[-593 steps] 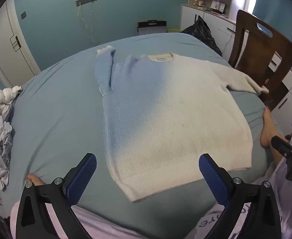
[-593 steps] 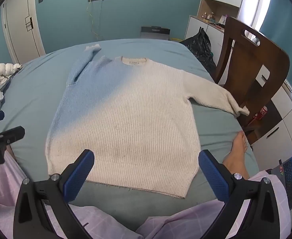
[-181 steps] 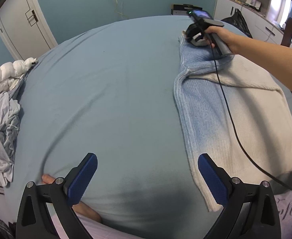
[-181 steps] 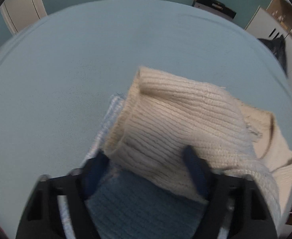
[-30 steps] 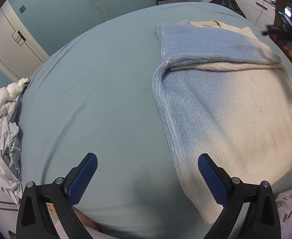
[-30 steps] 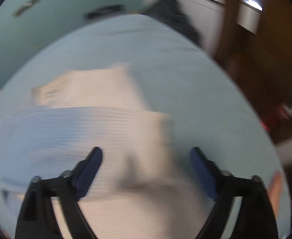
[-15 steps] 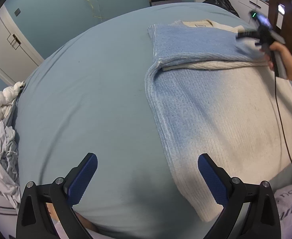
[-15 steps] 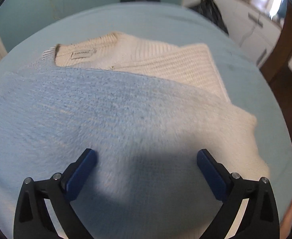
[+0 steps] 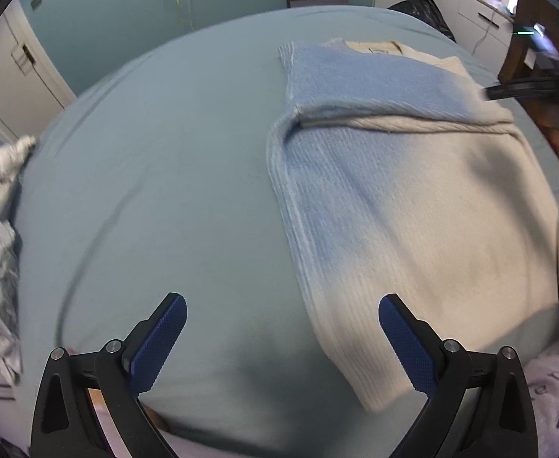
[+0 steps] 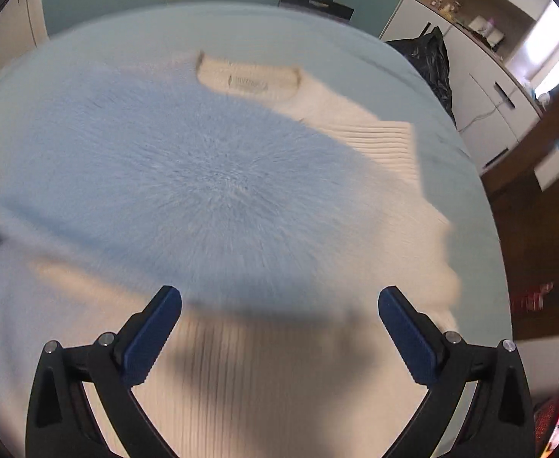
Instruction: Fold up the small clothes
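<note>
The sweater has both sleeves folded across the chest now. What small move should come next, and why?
Probably lower the open left gripper to the sweater's near hem corner. Both sleeves already lie across the chest, the lower body is still flat on the bed, and the right gripper hovers open, holding nothing.

Daylight from the right, soft shadows on the sweater (image 9: pixel 413 198), radial motion blur, fisheye-warped edges.

The sweater (image 9: pixel 413 198) is a ribbed, fuzzy matt knit lying on a smooth matt cloth bedsheet (image 9: pixel 157 175), while each tool has matt black plastic arms and finely textured blue pads (image 9: pixel 403 343).
</note>
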Demonstrator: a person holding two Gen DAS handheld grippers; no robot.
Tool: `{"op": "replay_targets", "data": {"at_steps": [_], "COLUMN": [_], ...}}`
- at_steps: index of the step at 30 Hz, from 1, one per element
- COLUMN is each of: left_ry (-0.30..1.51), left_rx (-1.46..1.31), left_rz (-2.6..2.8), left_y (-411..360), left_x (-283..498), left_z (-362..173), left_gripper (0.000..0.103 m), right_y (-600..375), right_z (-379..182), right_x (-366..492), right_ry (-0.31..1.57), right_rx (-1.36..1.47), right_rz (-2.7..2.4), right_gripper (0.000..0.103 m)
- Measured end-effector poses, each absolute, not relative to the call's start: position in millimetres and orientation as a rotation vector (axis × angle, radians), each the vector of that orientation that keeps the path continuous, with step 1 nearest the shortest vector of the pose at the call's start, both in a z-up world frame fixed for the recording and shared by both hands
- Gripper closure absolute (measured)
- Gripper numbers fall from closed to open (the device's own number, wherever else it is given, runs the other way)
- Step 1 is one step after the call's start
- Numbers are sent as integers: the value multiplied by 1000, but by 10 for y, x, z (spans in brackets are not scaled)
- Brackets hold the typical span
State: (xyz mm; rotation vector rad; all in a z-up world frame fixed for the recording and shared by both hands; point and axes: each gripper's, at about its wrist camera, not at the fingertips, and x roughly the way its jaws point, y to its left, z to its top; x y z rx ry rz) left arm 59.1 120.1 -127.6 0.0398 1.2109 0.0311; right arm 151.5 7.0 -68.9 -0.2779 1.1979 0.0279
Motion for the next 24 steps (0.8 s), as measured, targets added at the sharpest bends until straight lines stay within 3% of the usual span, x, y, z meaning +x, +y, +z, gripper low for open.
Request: {"op": "replay_targets", "data": {"at_steps": [6, 14, 20, 24], "left_ry": [1226, 1244, 1158, 1178], "left_rx": [39, 8, 44, 32], "left_rz": [62, 186, 231, 203], "left_y": [1198, 1263, 1079, 953], "left_x": [321, 162, 35, 41], "left_z": [-1207, -1042, -734, -823], "left_gripper": [1, 1, 1, 1], "right_y": [-577, -1357, -1749, -1758], "right_z": [283, 1249, 1180, 855], "right_x": [283, -931, -1156, -927], "right_ry": [1295, 957, 937, 1062], "right_rx": [31, 80, 387, 431], "right_rz": [95, -35, 149, 154], "right_gripper": [1, 1, 1, 1]}}
